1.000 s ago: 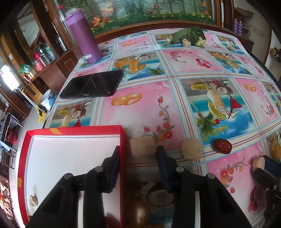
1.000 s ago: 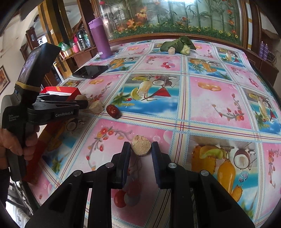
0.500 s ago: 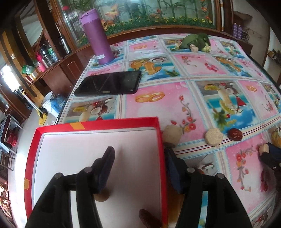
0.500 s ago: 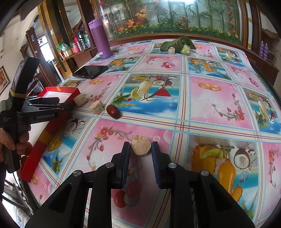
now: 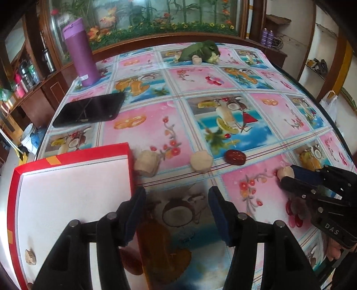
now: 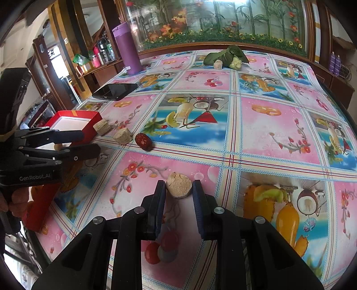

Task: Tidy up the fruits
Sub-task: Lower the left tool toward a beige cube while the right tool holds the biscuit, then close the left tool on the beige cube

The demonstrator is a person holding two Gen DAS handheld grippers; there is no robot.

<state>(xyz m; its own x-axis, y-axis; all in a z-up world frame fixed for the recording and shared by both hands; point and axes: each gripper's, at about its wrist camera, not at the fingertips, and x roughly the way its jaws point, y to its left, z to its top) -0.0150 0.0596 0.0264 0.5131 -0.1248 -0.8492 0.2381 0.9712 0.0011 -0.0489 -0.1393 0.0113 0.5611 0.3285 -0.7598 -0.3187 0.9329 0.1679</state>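
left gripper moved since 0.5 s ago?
Yes. In the right wrist view the left gripper has swung right, off the red box toward the tan pieces; it is open and empty.

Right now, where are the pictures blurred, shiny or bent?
Left wrist view: soft throughout; pale glare on the tablecloth beyond the red box; table edge bends. Right wrist view: sharper; glass panel reflects light; dark corners; straight tablecloth lines curve.
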